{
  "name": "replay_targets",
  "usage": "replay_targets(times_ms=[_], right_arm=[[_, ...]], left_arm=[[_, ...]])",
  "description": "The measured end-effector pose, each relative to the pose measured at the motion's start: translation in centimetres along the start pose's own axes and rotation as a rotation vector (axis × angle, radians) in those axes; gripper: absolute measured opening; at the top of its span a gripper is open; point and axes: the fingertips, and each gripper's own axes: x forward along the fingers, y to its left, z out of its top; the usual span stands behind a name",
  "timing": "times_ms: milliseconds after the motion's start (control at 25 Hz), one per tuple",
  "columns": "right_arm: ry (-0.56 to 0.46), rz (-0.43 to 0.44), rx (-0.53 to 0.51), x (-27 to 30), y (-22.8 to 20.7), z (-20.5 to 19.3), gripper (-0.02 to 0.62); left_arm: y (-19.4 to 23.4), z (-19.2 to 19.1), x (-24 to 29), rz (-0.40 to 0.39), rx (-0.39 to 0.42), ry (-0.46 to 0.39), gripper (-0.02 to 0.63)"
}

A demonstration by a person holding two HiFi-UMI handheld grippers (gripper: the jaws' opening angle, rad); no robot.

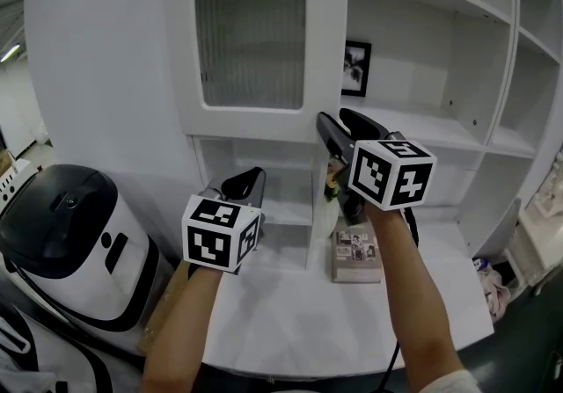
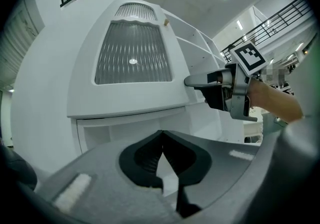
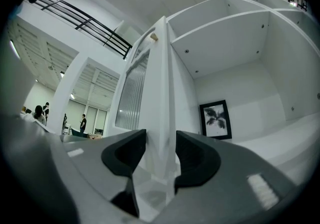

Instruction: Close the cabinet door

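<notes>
Two moves seem left: your right gripper, jaws parted loosely astride the free edge of the open white cabinet door with ribbed glass, should slip clear, then push it shut, your left gripper closed, empty.

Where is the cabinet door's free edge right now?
Head view, top centre: the cabinet door hangs open, its free edge by the right claw. The right gripper view shows that edge between the claw's parted jaws.
</notes>
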Motion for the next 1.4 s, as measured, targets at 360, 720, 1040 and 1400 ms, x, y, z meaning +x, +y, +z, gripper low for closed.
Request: replay_targets(times_ms=[360,720,1040,1400], right_arm=[[0.0,-0.01,-0.016,1.1,-0.8,-0.2,0.19],[0.006,-0.016,-0.009,1.3,-0.9,-0.2,0.19],[0.007,-0.086,-0.036,0.0,-0.3,0.1,0.189],[0.012,-0.164,-0.029,-3.1,2.1,-0.2,0.184]], left_arm=[[0.8,-0.2,0.2,0.022,-0.01,-0.004,0.0],[1.6,-0.3,-0.1,0.028,-0.025,0.005,0.0],[2.1,0.4,-1.6,0.001,-0.049,-0.004,0.0],[2.9,0.3,-4.9,-0.039,-0.092,0.002,-0.001]])
